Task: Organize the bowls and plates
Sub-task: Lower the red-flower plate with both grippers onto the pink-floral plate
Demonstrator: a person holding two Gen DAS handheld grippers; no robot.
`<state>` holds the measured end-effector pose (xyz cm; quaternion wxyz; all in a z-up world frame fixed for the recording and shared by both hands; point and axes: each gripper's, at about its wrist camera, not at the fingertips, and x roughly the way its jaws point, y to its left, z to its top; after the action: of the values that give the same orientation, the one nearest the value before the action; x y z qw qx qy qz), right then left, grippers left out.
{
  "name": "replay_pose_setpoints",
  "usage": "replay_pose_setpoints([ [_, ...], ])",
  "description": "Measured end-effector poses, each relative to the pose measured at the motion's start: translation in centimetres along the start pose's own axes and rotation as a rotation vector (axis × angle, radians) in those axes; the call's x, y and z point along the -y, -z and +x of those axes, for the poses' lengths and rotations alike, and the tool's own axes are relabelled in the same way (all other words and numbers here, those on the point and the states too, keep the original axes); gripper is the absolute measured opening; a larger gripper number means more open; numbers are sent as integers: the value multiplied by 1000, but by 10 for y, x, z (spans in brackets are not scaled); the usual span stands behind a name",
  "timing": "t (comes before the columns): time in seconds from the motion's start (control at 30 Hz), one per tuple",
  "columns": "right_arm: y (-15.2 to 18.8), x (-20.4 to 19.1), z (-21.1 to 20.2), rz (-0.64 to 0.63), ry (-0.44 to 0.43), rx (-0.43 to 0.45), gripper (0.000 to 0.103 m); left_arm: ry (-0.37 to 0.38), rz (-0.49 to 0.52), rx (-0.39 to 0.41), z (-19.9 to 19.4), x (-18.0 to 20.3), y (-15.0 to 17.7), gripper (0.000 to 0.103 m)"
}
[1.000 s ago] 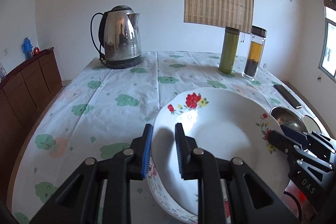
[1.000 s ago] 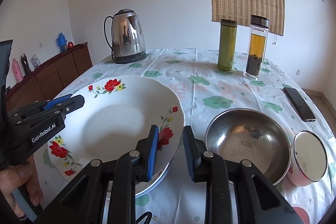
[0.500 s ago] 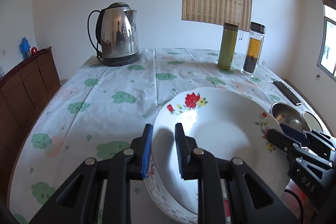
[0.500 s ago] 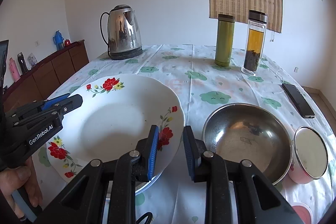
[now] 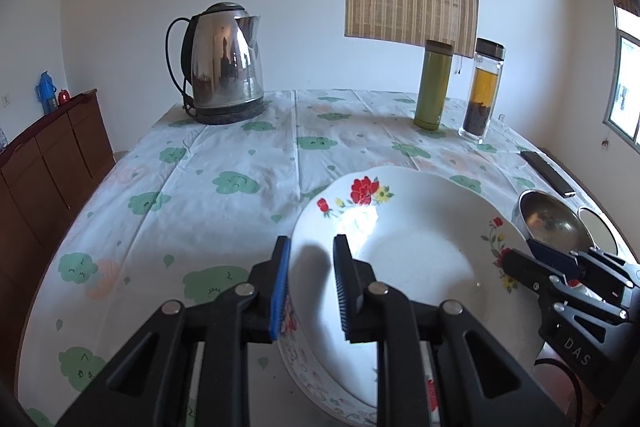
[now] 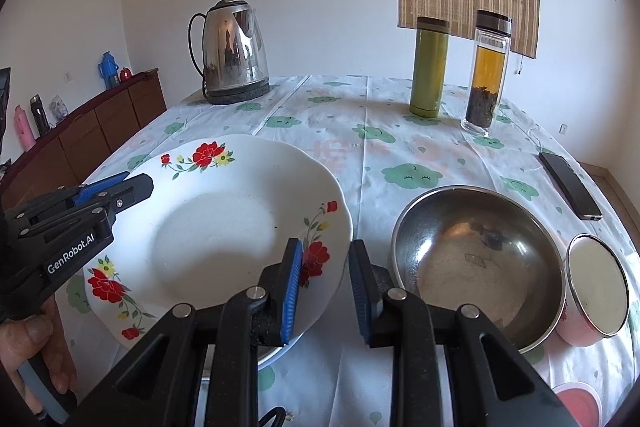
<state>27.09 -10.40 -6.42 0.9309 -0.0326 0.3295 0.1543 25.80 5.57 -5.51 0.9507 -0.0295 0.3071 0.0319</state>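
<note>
A white deep plate with red flowers (image 5: pixel 404 251) (image 6: pixel 224 227) lies on top of other plates, whose rim (image 5: pixel 316 383) shows beneath it. My left gripper (image 5: pixel 310 283) straddles the plate's left rim with its jaws a little apart; it also shows in the right wrist view (image 6: pixel 108 187). My right gripper (image 6: pixel 325 285) straddles the plate's right rim, jaws a little apart; it also shows in the left wrist view (image 5: pixel 532 259). A steel bowl (image 6: pixel 476 263) sits right of the plate. A small enamel bowl (image 6: pixel 596 287) is beside it.
On the flowered tablecloth (image 5: pixel 224 167) stand a steel kettle (image 5: pixel 224 67), a green flask (image 5: pixel 434 85) and a glass tea bottle (image 5: pixel 482 89) at the back. A phone (image 6: pixel 570 185) lies at the right. A wooden sideboard (image 5: pixel 48 163) stands left of the table.
Both cameras have shifted slightly nearer the table's back; the plate stays between both pairs of jaws. The jaw gaps look unchanged.
</note>
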Motion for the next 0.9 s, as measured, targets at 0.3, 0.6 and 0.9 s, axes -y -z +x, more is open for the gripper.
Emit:
replay_pose_setpoints([
  [0.3, 2, -1, 4, -6, 5, -17, 26, -11, 14, -16, 4, -1, 7, 18],
  [0.6, 5, -7, 10, -29, -3, -38, 26, -24, 11, -40, 8, -7, 12, 18],
  [0.9, 9, -12, 14, -45, -3, -46, 26, -28, 5, -55, 11, -11, 15, 18],
])
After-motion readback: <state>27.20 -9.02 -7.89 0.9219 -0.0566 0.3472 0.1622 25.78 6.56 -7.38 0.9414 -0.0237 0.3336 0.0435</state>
